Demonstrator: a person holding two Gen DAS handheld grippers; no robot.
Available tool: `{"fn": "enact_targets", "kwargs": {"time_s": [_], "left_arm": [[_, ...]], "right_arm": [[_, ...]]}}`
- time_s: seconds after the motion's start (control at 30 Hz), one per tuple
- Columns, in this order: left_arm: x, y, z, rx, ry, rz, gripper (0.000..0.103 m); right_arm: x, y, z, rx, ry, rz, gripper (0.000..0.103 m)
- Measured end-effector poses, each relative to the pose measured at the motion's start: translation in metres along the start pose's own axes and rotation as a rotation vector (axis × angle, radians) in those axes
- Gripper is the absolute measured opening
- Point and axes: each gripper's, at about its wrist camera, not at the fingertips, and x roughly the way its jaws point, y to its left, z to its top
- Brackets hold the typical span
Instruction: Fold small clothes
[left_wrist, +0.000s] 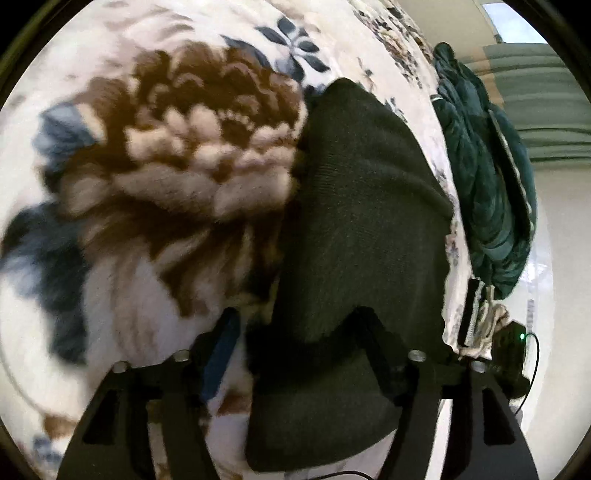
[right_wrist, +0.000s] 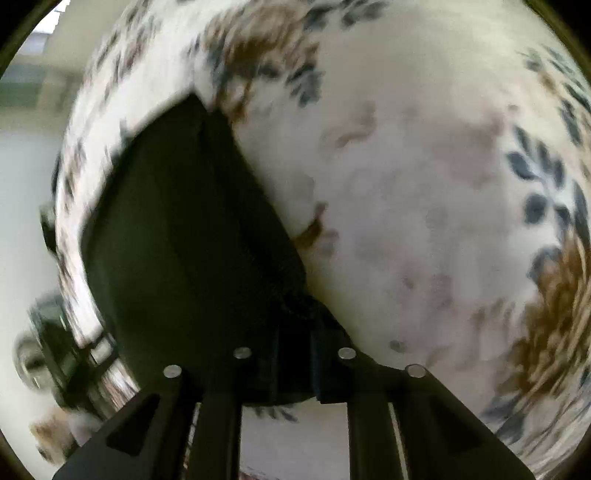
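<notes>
A small dark knit garment lies on a white blanket with brown and blue flowers. In the left wrist view my left gripper has its fingers spread wide, and the garment's near edge drapes between and over them. In the right wrist view the same dark garment fills the lower left, and my right gripper is shut on its near corner. Both views are blurred by motion.
A crumpled dark green garment lies at the blanket's right edge in the left wrist view. A small black device with a green light and a cable sits below it. Pale floor and wall lie beyond the blanket's edge.
</notes>
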Motion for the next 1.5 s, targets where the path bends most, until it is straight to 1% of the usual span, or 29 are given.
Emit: {"fn": "enact_targets", "kwargs": {"time_s": [0.03, 0.07, 0.1, 0.13, 0.17, 0.2, 0.23, 0.27, 0.33, 0.37, 0.4, 0.43, 0.47, 0.5, 0.53, 0.57, 0.6, 0.63, 0.67, 0.73, 0.8, 0.87, 0.93, 1.0, 1.1, 1.2, 1.33, 1.4, 1.5], "left_arm": [[0.002, 0.0, 0.002, 0.003, -0.001, -0.018, 0.072], [0.005, 0.0, 0.005, 0.01, -0.006, -0.049, 0.075], [0.006, -0.001, 0.006, 0.018, -0.012, -0.059, 0.076], [0.008, -0.001, 0.008, 0.024, -0.017, -0.067, 0.076], [0.01, -0.001, 0.012, 0.029, -0.027, -0.082, 0.077], [0.011, -0.001, 0.013, 0.029, -0.035, -0.09, 0.077], [0.012, -0.001, 0.015, 0.018, -0.049, -0.102, 0.077], [0.012, -0.001, 0.017, 0.007, -0.067, -0.119, 0.077], [0.012, 0.0, 0.019, -0.01, -0.092, -0.137, 0.077], [0.013, -0.001, 0.02, -0.018, -0.105, -0.15, 0.077], [0.014, -0.001, 0.022, -0.025, -0.122, -0.166, 0.077], [0.016, -0.003, 0.024, -0.026, -0.13, -0.173, 0.078], [0.019, -0.006, 0.026, -0.017, -0.142, -0.177, 0.078], [0.021, -0.011, 0.029, -0.003, -0.154, -0.183, 0.078], [0.022, -0.016, 0.031, 0.011, -0.16, -0.188, 0.077], [0.022, -0.021, 0.032, 0.028, -0.164, -0.192, 0.06], [0.022, -0.027, 0.034, 0.049, -0.168, -0.167, 0.047], [0.021, -0.029, 0.035, 0.06, -0.163, -0.164, 0.029], [0.019, -0.031, 0.037, 0.067, -0.165, -0.173, 0.024], [0.01, -0.038, 0.039, 0.091, -0.161, -0.155, 0.022], [0.004, -0.047, 0.043, 0.112, -0.137, -0.14, 0.021], [-0.006, -0.055, 0.049, 0.128, -0.113, -0.143, 0.021], [-0.019, -0.067, 0.061, 0.161, -0.106, -0.136, 0.021], [-0.032, -0.077, 0.081, 0.187, -0.1, -0.138, 0.021], [-0.051, -0.089, 0.125, 0.235, -0.097, -0.139, 0.021], [-0.061, -0.099, 0.185, 0.289, -0.093, -0.132, 0.021], [-0.056, -0.109, 0.271, 0.364, -0.089, -0.114, 0.021], [-0.043, -0.112, 0.315, 0.389, -0.073, -0.099, 0.021], [-0.013, -0.109, 0.377, 0.412, -0.034, -0.079, 0.022]], "right_arm": [[0.0, 0.002, 0.008, -0.031, 0.02, 0.027, 0.036], [-0.003, 0.005, 0.015, -0.053, 0.021, 0.067, 0.047], [-0.008, 0.006, 0.023, -0.078, 0.003, 0.123, 0.064], [-0.011, 0.008, 0.031, -0.098, -0.019, 0.163, 0.07], [-0.007, 0.01, 0.046, -0.117, -0.027, 0.189, 0.071], [0.0, 0.01, 0.056, -0.121, -0.017, 0.197, 0.071], [0.013, 0.012, 0.071, -0.126, 0.001, 0.219, 0.071], [0.027, 0.015, 0.082, -0.137, 0.037, 0.256, 0.071], [0.049, 0.015, 0.092, -0.158, 0.092, 0.28, 0.073], [0.059, 0.02, 0.095, -0.181, 0.113, 0.326, 0.075], [0.061, 0.023, 0.095, -0.194, 0.115, 0.342, 0.076], [0.062, 0.026, 0.096, -0.203, 0.124, 0.39, 0.075], [0.066, 0.028, 0.095, -0.202, 0.154, 0.46, 0.075], [0.068, 0.029, 0.095, -0.2, 0.175, 0.489, 0.075], [0.07, 0.028, 0.093, -0.199, 0.187, 0.499, 0.073], [0.072, 0.028, 0.09, -0.198, 0.192, 0.5, 0.071], [0.075, 0.029, 0.087, -0.19, 0.194, 0.499, 0.058], [0.077, 0.03, 0.085, -0.18, 0.197, 0.488, 0.035], [0.077, 0.031, 0.082, -0.175, 0.193, 0.464, 0.025], [0.069, 0.031, 0.075, -0.165, 0.155, 0.449, 0.021], [0.057, 0.035, 0.069, -0.147, 0.116, 0.435, 0.02], [0.045, 0.04, 0.064, -0.126, 0.083, 0.424, 0.02], [0.035, 0.047, 0.06, -0.108, 0.058, 0.416, 0.019], [0.025, 0.058, 0.058, -0.106, 0.037, 0.42, 0.019], [0.005, 0.076, 0.067, -0.078, 0.0, 0.451, 0.019], [-0.008, 0.104, 0.087, -0.052, -0.051, 0.483, 0.019], [-0.009, 0.143, 0.133, -0.002, -0.124, 0.516, 0.019], [-0.002, 0.165, 0.164, 0.024, -0.162, 0.522, 0.019], [0.015, 0.187, 0.21, 0.063, -0.194, 0.522, 0.019]]}}
